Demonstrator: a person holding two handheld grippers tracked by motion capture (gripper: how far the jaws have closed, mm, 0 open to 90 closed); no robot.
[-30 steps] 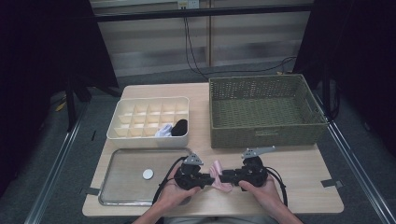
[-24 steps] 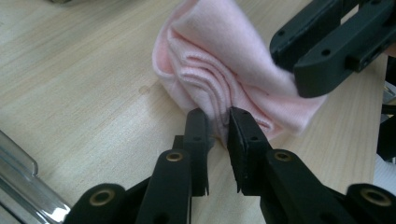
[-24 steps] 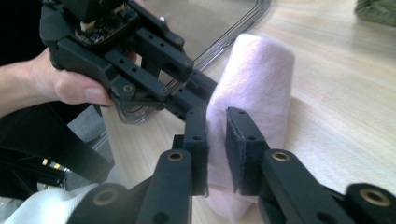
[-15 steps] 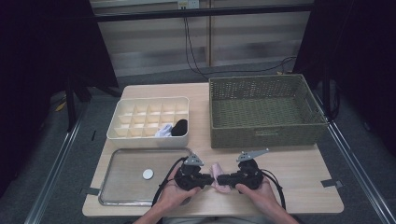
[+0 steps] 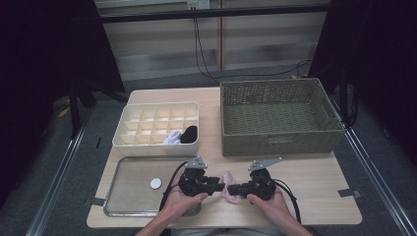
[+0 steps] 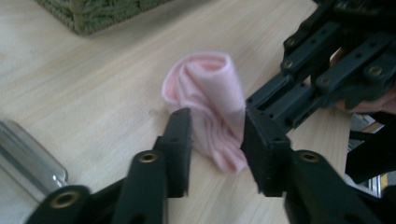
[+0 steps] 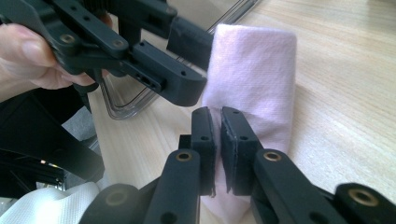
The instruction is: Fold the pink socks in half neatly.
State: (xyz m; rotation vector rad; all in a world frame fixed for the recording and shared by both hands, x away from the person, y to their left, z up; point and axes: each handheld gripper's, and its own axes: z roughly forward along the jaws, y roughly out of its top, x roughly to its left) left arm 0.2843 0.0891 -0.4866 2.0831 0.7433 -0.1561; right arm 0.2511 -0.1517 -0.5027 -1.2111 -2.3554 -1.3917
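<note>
High view: the left hand-held gripper (image 5: 220, 184) and the right hand-held gripper (image 5: 233, 188) meet nose to nose at the near edge of the wooden counter (image 5: 314, 177), with a rolled pink sock (image 5: 229, 191) between them. A clear tray (image 5: 129, 189) carrying a white disc (image 5: 155, 183) lies left of the hands. Behind it stands a cream divider box (image 5: 147, 142) with a white sock (image 5: 172, 138) and a black sock (image 5: 189, 133) in its cells, and a green wicker basket (image 5: 278, 118) sits to its right.

Left gripper view: the left hand-held gripper (image 6: 215, 144) has just been opening; its jaws stand partly apart on either side of the pink sock (image 6: 210, 98), close against it without pinching. The sock rests on the counter.

Right gripper view: the right hand-held gripper (image 7: 217, 140) has just been closing; its jaws are nearly together, pinching the lower end of the pink sock (image 7: 257, 74).
</note>
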